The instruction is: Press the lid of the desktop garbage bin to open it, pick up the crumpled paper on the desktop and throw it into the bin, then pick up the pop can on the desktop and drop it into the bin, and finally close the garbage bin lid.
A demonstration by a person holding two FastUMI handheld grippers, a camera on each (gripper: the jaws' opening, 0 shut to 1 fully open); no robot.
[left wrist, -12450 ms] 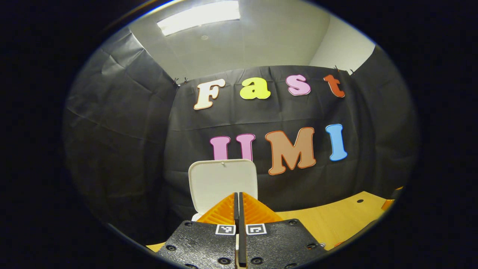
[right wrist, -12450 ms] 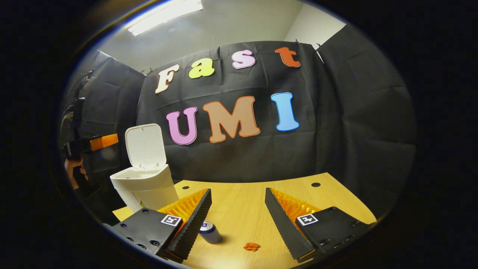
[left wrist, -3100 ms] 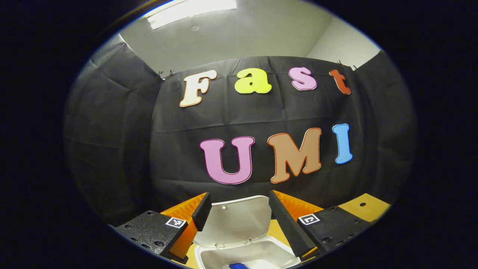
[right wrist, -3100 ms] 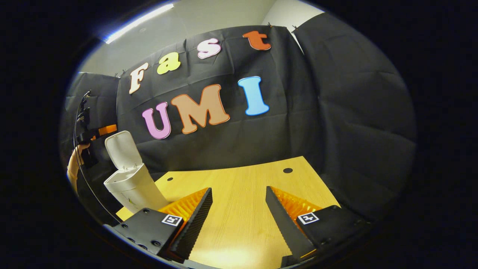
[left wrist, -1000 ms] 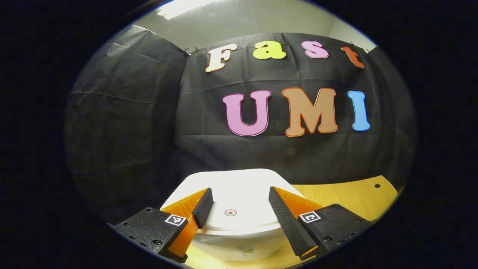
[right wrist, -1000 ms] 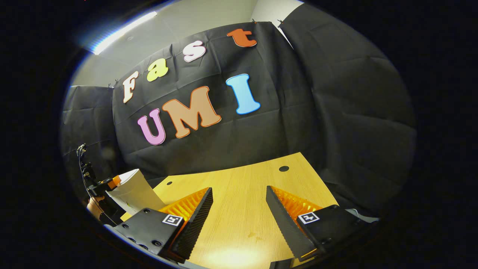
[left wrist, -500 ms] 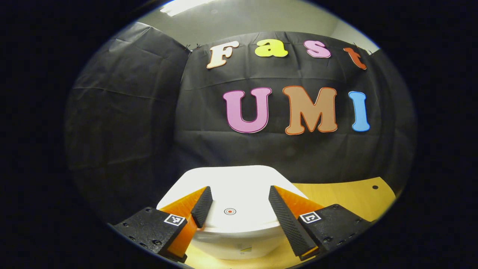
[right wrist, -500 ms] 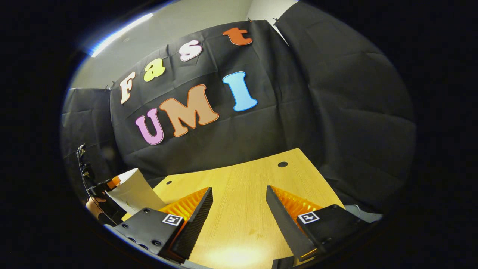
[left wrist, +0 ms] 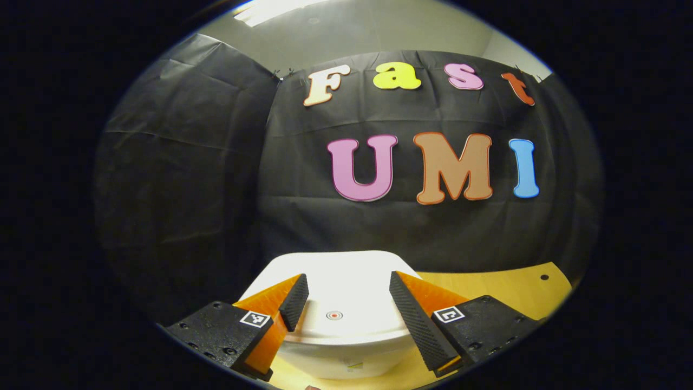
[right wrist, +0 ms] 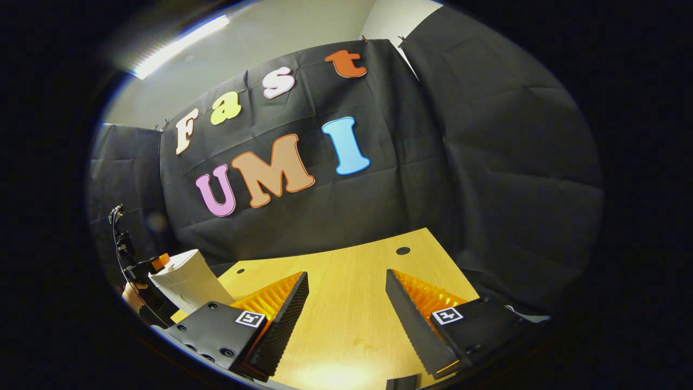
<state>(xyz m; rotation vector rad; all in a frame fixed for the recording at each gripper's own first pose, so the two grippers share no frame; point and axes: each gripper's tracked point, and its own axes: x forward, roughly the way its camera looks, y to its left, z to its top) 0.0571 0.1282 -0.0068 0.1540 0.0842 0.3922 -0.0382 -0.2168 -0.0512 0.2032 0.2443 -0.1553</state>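
Left gripper [left wrist: 342, 298] spread wide over the closed bin lid [left wrist: 346, 303] — gripping nothing. Right gripper [right wrist: 345, 295] wide open over bare desktop [right wrist: 346, 281] — empty.

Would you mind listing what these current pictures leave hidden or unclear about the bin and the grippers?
- Bin contents: the closed lid covers them in the left gripper view.
- Bin base: cut off by the lower edge and the left hand-held gripper.
- Whether its fingers touch the lid: cannot tell.
- Bin in the right gripper view: small, partly behind the right hand-held gripper.
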